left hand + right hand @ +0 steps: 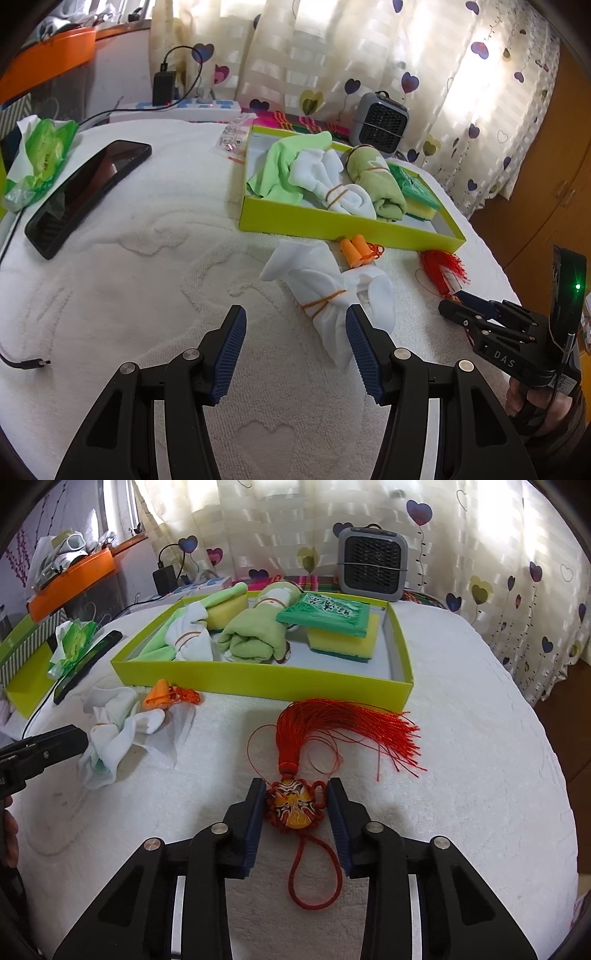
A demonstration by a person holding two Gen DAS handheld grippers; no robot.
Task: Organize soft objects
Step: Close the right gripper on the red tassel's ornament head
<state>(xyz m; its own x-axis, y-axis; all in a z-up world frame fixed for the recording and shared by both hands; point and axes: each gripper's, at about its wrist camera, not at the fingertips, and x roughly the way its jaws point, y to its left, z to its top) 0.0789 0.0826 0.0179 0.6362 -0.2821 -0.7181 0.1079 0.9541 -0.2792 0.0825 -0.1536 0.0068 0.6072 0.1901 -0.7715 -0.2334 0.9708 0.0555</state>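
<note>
A lime-green tray (332, 227) (258, 674) holds green cloths, a banded white sock bundle (332, 184), a rolled green towel (251, 635) and a sponge with a green packet (340, 627). A second white sock bundle (325, 288) (110, 738) tied with rubber bands lies on the white towel in front of the tray. My left gripper (295, 354) is open, its right finger beside this bundle. My right gripper (297, 819) is open around the mask pendant (295, 805) of a red tassel (332, 731) (443, 269), its pads close to or touching the knot. Orange earplugs (354, 251) (159, 698) lie by the tray.
A black phone (85, 195) and green wipes packet (40, 155) lie at the left. A grey mini heater (380, 122) (373, 565) stands behind the tray. A charger and power strip (173, 107) sit at the back. A cable end (33, 363) lies at the left.
</note>
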